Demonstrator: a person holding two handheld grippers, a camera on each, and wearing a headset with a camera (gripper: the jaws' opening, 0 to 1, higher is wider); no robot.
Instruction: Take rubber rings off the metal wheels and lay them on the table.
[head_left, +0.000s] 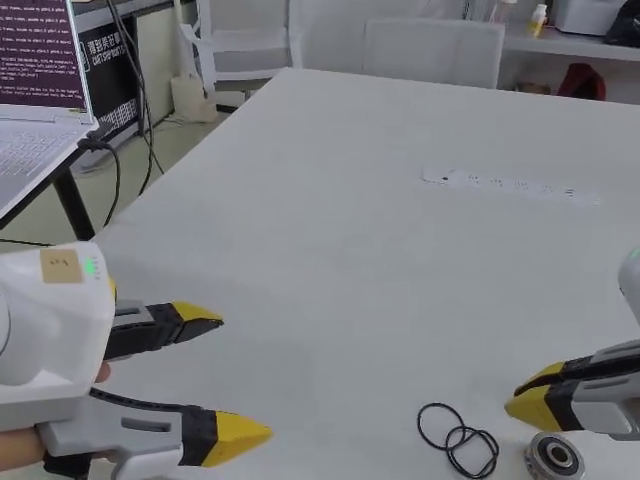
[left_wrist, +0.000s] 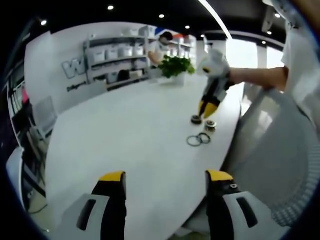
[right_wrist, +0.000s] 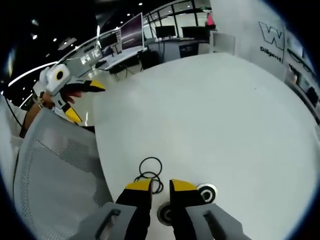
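Left gripper (left_wrist: 165, 176) is held at the near left edge of the white table (head_left: 330, 250) - jaws wide apart, nothing between them, yellow tips pointed across the tabletop. Right gripper (right_wrist: 160, 186) is held at the near right, jaws drawn close with a narrow gap left; nothing is seen clamped between the tips.

Rubber rings (head_left: 458, 437) are lying flat on the table at the near right, thin black loops overlapping each other, just left of the right gripper's tips. A metal wheel (head_left: 556, 456) is seen flat on the table just right of the rings, near the gripper's tip but apart from it. A second wheel (right_wrist: 206, 191) is seen beside the first in the right gripper view, just right of the jaws - both are separate from the loose rings.

A white power strip (head_left: 510, 186) is lying farther back on the right side of the table. An open laptop (head_left: 30, 110) is seen at the far left on a separate desk. A grey mesh chair (right_wrist: 55, 165) is standing at the near edge of the table.
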